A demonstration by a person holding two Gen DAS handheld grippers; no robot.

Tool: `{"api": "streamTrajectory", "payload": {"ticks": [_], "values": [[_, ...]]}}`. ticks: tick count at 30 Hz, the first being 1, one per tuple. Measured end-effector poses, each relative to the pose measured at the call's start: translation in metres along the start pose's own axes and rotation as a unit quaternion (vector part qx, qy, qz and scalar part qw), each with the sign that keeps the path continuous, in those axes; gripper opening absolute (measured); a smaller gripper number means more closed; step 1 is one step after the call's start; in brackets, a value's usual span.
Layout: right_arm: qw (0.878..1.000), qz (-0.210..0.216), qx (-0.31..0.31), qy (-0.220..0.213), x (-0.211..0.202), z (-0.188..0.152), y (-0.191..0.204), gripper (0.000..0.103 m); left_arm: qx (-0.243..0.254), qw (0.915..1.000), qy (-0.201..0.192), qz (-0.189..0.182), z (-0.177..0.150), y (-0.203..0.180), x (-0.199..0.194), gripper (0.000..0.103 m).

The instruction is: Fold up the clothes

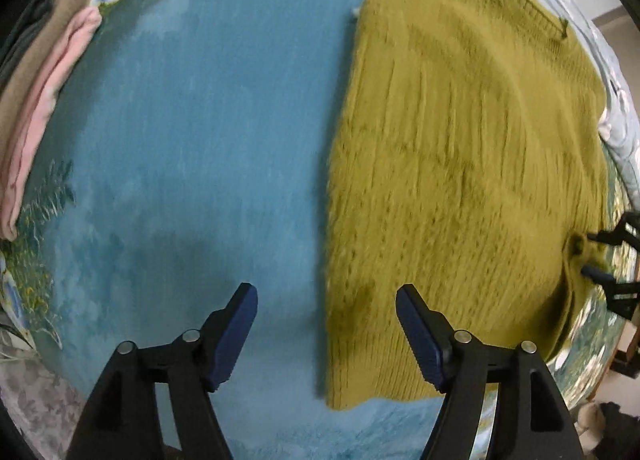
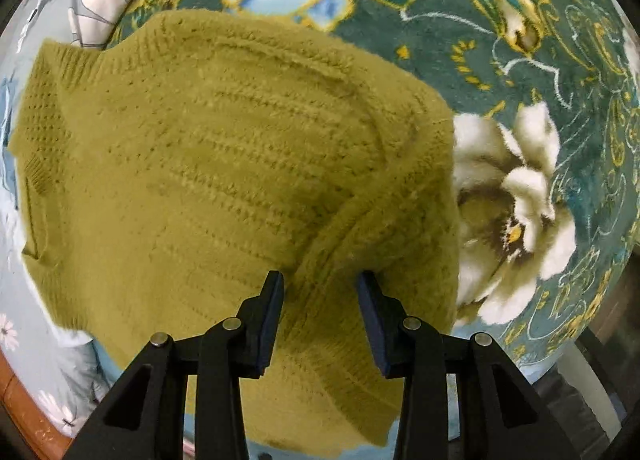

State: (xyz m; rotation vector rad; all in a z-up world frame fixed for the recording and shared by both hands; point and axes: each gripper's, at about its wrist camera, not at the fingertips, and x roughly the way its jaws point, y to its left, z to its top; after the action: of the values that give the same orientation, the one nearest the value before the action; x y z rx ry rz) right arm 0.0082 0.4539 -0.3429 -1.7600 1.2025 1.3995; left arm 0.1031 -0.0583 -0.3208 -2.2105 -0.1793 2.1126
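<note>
Under both parted jaws lies the mustard sweater (image 1: 460,179), gripped by neither.

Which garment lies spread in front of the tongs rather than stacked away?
The olive-green knit sweater, lying flat on the blue blanket. The pink garment sits folded in the pile at the left edge.

Bare blanket (image 1: 192,131) between sweater (image 1: 460,163) and folded clothes (image 1: 44,107).
</note>
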Motion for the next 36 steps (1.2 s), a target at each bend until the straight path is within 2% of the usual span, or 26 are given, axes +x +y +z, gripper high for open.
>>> {"api": "streamTrajectory", "payload": {"ticks": [2, 3, 4, 5, 10, 15, 20, 21, 22, 25, 27, 31, 34, 36], "values": [[1.0, -0.003, -0.021, -0.004, 0.0, -0.002, 0.002, 0.039, 0.005, 1.0, 0.004, 0.0, -0.006, 0.001, 0.0, 0.076], [0.999, -0.004, -0.033, -0.006, -0.001, -0.003, 0.003, 0.03, 0.008, 0.9999, 0.007, 0.0, -0.008, 0.001, 0.0, 0.076], [0.999, -0.005, -0.046, -0.006, -0.003, -0.004, 0.002, 0.017, 0.011, 0.9999, 0.009, 0.0, -0.011, 0.002, 0.0, 0.076], [0.998, 0.0, -0.059, -0.007, -0.008, -0.006, -0.001, 0.015, 0.012, 0.9999, 0.011, -0.001, -0.013, 0.002, 0.0, 0.076], [0.992, 0.021, -0.117, -0.033, -0.05, -0.02, -0.032, 0.013, 0.002, 0.9997, 0.024, -0.009, -0.017, 0.009, 0.0, 0.076], [0.985, -0.017, -0.16, -0.069, -0.084, -0.024, -0.088, 0.013, 0.0, 0.9993, 0.028, -0.025, -0.019, 0.012, 0.001, 0.075], [0.982, -0.045, -0.175, -0.051, -0.059, -0.015, -0.121, 0.013, -0.012, 0.9975, 0.046, -0.051, -0.022, 0.016, 0.009, 0.072], [0.983, -0.05, -0.17, -0.046, -0.053, -0.014, -0.123, 0.004, -0.016, 0.997, 0.05, -0.056, -0.023, 0.017, 0.011, 0.07], [0.984, -0.061, -0.164, -0.042, -0.047, -0.012, -0.127, 0.003, -0.02, 0.9967, 0.053, -0.058, -0.024, 0.018, 0.013, 0.065], [0.988, -0.055, -0.137, -0.034, -0.041, -0.01, -0.141, 0.003, -0.03, 0.9957, 0.066, -0.059, -0.025, 0.02, 0.019, 0.052], [0.991, -0.04, -0.122, -0.041, -0.048, -0.009, -0.147, 0.003, -0.031, 0.9959, 0.066, -0.054, -0.024, 0.02, 0.017, 0.051], [0.988, -0.006, -0.139, -0.065, -0.073, -0.005, -0.136, 0.003, -0.023, 0.9979, 0.039, -0.046, -0.015, 0.016, -0.003, 0.054], [0.978, 0.023, -0.186, -0.089, -0.099, 0.003, -0.099, 0.003, -0.007, 0.9992, 0.005, -0.04, 0.006, 0.007, -0.025, 0.055], [0.969, 0.039, -0.225, -0.1, -0.113, 0.01, -0.068, 0.005, 0.013, 0.999, -0.016, -0.039, 0.027, -0.003, -0.038, 0.06]]}}
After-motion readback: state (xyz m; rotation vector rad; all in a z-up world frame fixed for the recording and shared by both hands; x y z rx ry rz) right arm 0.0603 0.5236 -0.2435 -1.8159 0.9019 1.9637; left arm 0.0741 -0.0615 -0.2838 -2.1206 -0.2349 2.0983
